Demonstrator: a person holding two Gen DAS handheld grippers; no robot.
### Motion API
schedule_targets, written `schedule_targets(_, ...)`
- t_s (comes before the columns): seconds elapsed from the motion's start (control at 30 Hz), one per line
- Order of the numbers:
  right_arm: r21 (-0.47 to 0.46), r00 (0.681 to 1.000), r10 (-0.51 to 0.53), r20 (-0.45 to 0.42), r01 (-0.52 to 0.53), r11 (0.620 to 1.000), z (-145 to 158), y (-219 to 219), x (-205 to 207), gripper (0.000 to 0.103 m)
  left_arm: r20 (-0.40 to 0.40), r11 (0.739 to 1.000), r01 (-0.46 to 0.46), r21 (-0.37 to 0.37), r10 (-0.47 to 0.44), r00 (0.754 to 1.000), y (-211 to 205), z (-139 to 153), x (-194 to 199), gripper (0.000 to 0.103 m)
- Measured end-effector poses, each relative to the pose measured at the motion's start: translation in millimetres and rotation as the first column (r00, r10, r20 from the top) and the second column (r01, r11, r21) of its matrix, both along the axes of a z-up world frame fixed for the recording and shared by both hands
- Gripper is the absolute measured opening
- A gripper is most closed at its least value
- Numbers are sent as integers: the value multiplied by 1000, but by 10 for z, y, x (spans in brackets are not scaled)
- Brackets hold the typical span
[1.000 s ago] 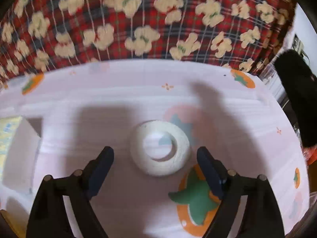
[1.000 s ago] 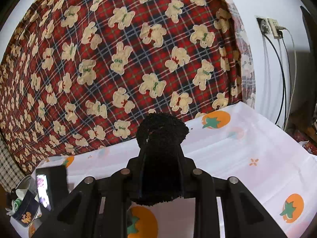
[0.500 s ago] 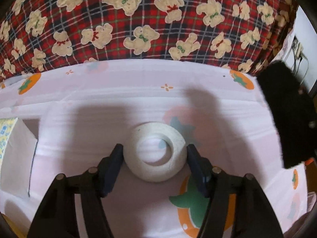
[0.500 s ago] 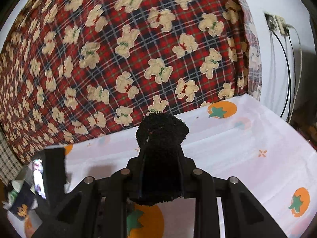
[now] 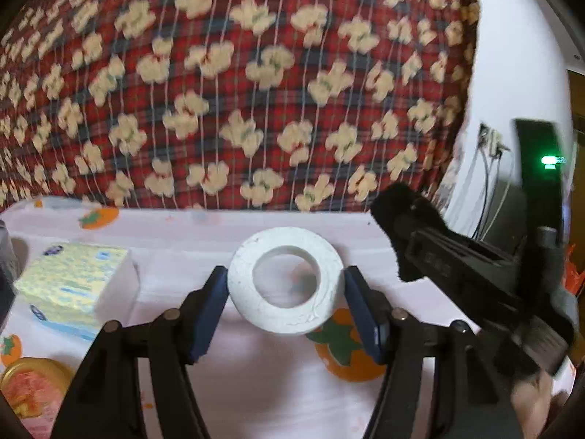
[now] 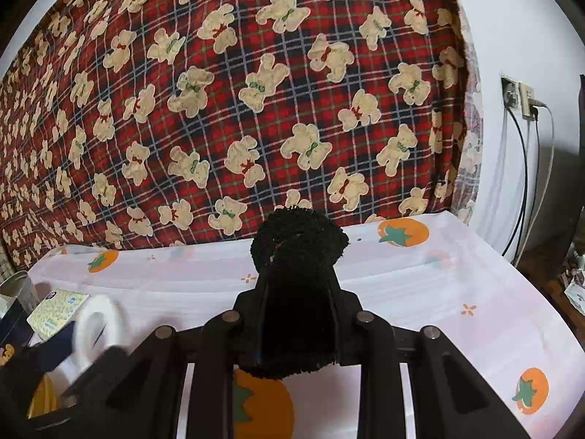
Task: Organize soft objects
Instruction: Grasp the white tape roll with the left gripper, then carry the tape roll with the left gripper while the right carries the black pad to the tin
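Observation:
My left gripper (image 5: 285, 285) is shut on a white foam ring (image 5: 286, 280) and holds it lifted above the pink tablecloth (image 5: 263, 376). The ring also shows at the lower left of the right wrist view (image 6: 95, 323), blurred. My right gripper (image 6: 298, 292) is shut on a black fuzzy soft object (image 6: 298, 256) that sticks out past the fingers. That gripper with the black object (image 5: 402, 219) shows at the right of the left wrist view, held above the table.
A yellow tissue pack (image 5: 73, 285) lies at the table's left. An orange-lidded jar (image 5: 29, 384) is at the lower left. A red plaid bear blanket (image 6: 256, 91) hangs behind. Wall sockets with cables (image 6: 523, 98) are at the right.
My left gripper closed on the white ring and lifted it off the table, tilting the view upward. The right gripper kept its hold on the black object and came closer to the left.

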State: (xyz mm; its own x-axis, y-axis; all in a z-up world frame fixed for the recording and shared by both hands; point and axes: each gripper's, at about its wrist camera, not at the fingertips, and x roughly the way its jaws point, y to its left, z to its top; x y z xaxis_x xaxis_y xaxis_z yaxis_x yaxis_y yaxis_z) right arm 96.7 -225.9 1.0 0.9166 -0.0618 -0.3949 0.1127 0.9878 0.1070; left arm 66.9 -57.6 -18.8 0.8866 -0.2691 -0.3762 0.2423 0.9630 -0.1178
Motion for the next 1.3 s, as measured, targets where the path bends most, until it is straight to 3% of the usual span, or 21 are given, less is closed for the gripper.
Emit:
schedule_targets(0.1, -4, 1000, -12, 20, 12, 1000, 7, 20, -64, 28, 50, 1000, 14, -9, -13, 999, 87, 36, -175, 64)
schedule_targets(0.33, -30, 998, -47, 50, 48, 998, -5, 102, -274, 28, 151, 998, 27, 61, -36, 988, 59, 93, -420, 64)
schedule_targets(0.87, 21, 989, -118, 85, 117, 993, -18, 98, -727, 29, 157, 998, 51, 27, -55, 986, 209, 96, -566, 64)
schedule_targets(1.3, -71, 983, -86, 159, 98, 993, 50, 470, -1042, 29, 178, 998, 51, -23, -47, 983, 454, 129, -760, 64)
